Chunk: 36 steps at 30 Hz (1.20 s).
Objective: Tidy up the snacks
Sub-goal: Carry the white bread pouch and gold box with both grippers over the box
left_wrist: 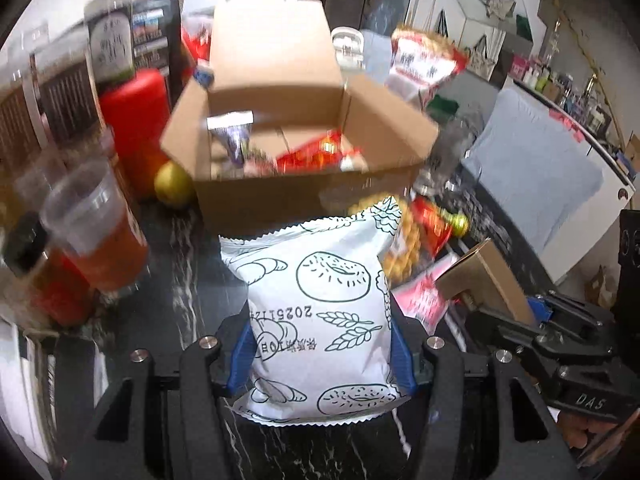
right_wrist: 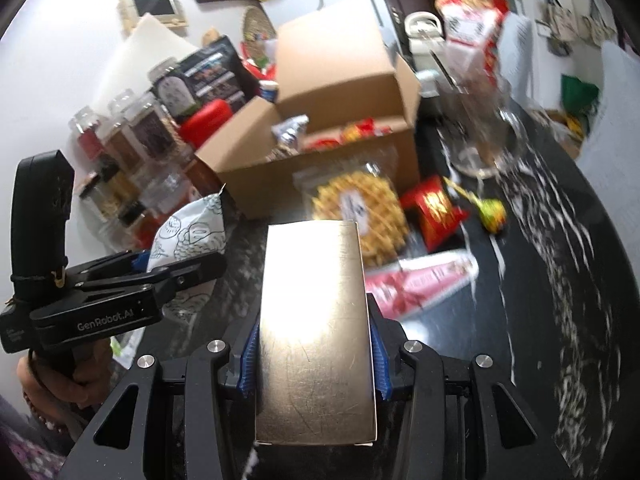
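Ok so the left hand-held gripper (left_wrist: 322, 354) is clamped around a puffy white snack bag (left_wrist: 316, 312), the blue pads squeezing it from both sides. The bag is white with dark green line drawings of donuts, croissants and wheat ears, zigzag-cut seals at both ends, and a printed date code across the middle. It's held just in front of the open cardboard box (left_wrist: 296, 148) and above the black marbled counter (left_wrist: 188, 280).

The right hand-held gripper (right_wrist: 314, 354) is gripping a shiny gold carton (right_wrist: 316, 332), flat face up. It's so glared out that I can't read any print on it. You can see the same carton from the left side as a tan box edge (left_wrist: 486, 276).

The cardboard box has its flaps up and already holds some stuff: a silver-purple wrapper (left_wrist: 234, 136) and red packets (left_wrist: 316, 152). Just beside the box's front right corner on the counter lie a clear bag of waffles (right_wrist: 358, 204), a red snack pouch (right_wrist: 434, 208), a pink-and-white packet (right_wrist: 416, 284) and a small green-yellow wrapped candy (right_wrist: 490, 212).

Left of the box there's a red canister (left_wrist: 134, 120), a yellow fruit (left_wrist: 174, 184), and a plastic cup with orange liquid (left_wrist: 100, 232). A glass jar (right_wrist: 484, 128) stands to the box's right.
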Motion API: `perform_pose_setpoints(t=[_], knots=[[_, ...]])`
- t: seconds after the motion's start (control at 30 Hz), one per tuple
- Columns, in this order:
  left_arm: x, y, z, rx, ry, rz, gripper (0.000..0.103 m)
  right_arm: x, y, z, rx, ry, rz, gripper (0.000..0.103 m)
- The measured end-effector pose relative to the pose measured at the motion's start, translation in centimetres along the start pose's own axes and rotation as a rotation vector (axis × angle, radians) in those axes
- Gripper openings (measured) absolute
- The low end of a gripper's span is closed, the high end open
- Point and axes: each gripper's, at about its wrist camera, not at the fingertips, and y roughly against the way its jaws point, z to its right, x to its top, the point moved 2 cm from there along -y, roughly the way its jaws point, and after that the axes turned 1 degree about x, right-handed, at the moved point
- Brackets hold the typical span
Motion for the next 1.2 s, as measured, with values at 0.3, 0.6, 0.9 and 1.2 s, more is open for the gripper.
perform_pose_setpoints(t=[0.3, 0.6, 0.9, 1.2], knots=[[4.8, 2.8, 0.5, -0.007, -0.017, 0.137, 0.056, 4.6, 1.2, -1.6, 0.003, 0.083, 0.078, 0.044], [9.3, 3.9, 1.4, -0.034, -0.056, 0.235, 0.056, 9.6, 2.8, -1.9, -0.012, 0.130, 0.173, 0.044], [14.1, 2.3, 0.9, -0.044, -0.058, 0.305, 0.056, 14.0, 1.5, -1.5, 0.004, 0.145, 0.212, 0.044], [18.9, -1.0, -1.3, -0.026, -0.023, 0.326, 0.056, 18.8, -1.8, -0.2, -0.027, 0.160, 0.234, 0.044]])
